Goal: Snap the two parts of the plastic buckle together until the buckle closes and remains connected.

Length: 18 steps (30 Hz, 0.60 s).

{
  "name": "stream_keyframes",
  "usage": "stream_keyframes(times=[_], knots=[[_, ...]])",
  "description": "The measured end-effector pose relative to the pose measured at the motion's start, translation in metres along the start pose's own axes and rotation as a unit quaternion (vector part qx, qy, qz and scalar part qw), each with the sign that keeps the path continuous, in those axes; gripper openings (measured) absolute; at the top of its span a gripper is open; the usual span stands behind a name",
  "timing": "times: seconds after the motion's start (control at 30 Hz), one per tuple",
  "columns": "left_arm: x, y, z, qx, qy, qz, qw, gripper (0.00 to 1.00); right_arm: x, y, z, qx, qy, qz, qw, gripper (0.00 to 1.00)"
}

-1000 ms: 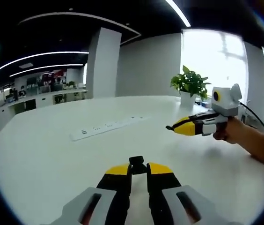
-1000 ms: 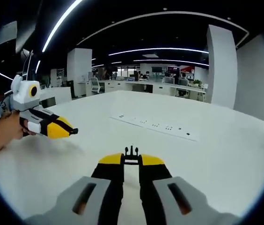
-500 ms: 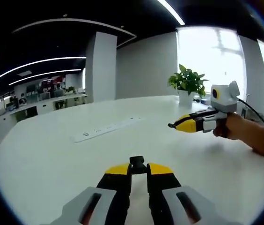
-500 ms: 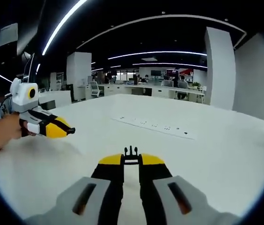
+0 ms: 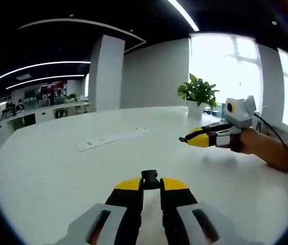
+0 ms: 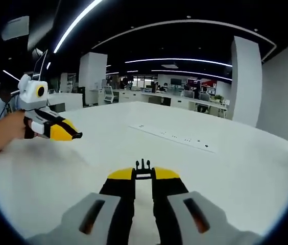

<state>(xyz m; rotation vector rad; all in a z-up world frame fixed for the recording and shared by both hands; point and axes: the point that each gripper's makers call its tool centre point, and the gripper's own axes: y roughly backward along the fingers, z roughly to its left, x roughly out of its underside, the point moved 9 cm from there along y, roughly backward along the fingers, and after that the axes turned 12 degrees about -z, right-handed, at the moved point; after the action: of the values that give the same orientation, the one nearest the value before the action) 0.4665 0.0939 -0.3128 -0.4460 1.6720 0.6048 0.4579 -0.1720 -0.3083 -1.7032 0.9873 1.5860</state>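
Left gripper (image 5: 151, 185): clamped on black plastic socket half of buckle (image 5: 150, 179), pinched between yellow tips.
Right gripper (image 6: 143, 174): clamped on black pronged buckle half (image 6: 143, 165).
Pose: both held level above white table (image 6: 246, 168), well apart.

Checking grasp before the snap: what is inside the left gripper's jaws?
The left gripper is clamped on a black buckle part, whose squarish end pokes out between the yellow fingertips. The rest of it is covered by the jaws.
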Motion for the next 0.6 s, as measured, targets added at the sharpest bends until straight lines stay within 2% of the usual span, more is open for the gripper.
stream_keyframes(times=[0.17,0.3,0.43,0.53,0.6], knots=[[-0.003,0.005,0.004,-0.017,-0.008,-0.009,0.9998,0.11,-0.004,0.001,-0.003,0.014,-0.006,-0.007,0.9999,0.1],[0.0,0.013,-0.003,0.018,-0.007,-0.014,0.9997,0.11,-0.005,0.002,-0.006,-0.003,0.017,0.005,0.9998,0.1],[-0.008,0.022,-0.006,0.031,-0.011,-0.03,0.999,0.11,-0.004,0.01,-0.001,-0.036,0.021,0.015,0.999,0.1],[-0.014,0.027,-0.007,0.039,-0.003,-0.044,0.9982,0.11,-0.003,0.016,0.003,-0.046,0.035,0.016,0.9982,0.1],[-0.012,0.027,-0.007,0.041,-0.01,-0.043,0.9982,0.11,-0.004,0.017,0.004,-0.047,0.042,0.014,0.9979,0.1]])
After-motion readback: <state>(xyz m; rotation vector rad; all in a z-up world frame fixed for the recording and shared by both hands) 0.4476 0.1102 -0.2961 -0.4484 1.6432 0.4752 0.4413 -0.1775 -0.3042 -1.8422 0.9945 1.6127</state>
